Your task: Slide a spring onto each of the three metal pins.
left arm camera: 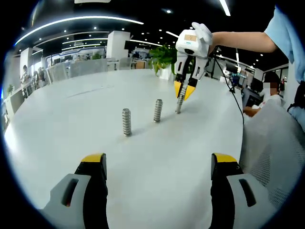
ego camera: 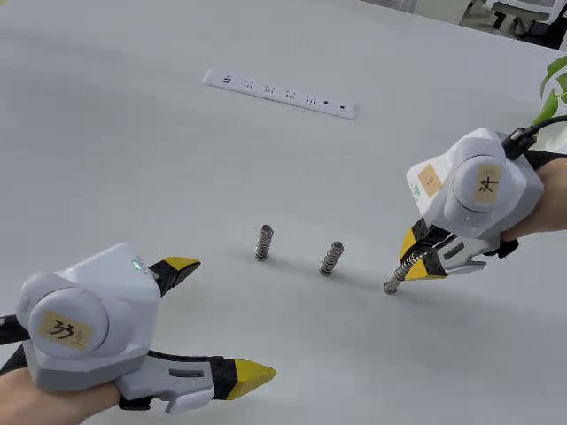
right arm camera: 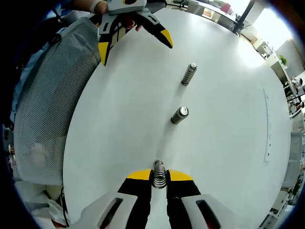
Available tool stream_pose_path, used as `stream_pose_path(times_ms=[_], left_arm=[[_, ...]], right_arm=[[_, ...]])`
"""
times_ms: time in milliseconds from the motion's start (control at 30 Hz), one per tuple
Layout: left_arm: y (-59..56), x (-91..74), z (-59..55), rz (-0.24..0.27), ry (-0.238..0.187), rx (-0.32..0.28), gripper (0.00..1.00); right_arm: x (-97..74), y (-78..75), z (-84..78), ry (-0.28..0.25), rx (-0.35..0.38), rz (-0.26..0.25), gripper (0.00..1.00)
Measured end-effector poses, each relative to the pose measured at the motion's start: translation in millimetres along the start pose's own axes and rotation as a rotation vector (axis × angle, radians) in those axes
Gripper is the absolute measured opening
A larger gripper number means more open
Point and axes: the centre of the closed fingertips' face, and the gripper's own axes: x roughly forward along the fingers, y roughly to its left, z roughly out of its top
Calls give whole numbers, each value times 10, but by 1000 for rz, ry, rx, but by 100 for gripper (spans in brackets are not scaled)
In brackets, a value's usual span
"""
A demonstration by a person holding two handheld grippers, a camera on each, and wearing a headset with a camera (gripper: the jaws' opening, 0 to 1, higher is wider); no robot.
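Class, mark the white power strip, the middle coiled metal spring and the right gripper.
white power strip (ego camera: 280, 93), head view, its middle.
middle coiled metal spring (ego camera: 331, 258), head view, mid-coil.
right gripper (ego camera: 416, 258), head view, between its jaw tips.

The right claw (ego camera: 416, 258) hides the upper end of the third spring (ego camera: 396, 276).

This is an open office. A mesh chair (left arm camera: 271, 143) stands beside the white table (left arm camera: 57, 124). Beyond the table is a plant (left arm camera: 164, 55), and above it strip lights (left arm camera: 81, 20).

White table (ego camera: 133, 159); power strip (ego camera: 280, 93) at far side; three spring-wrapped pins (ego camera: 264, 242) standing in line.
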Motion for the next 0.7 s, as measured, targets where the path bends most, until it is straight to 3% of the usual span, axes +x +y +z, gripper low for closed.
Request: stream_pose_path(times_ms=[700], left_arm=[[36,-32,-46,8,5,-22,88]], right_arm=[[197,15,-12,37,-13,19,8]])
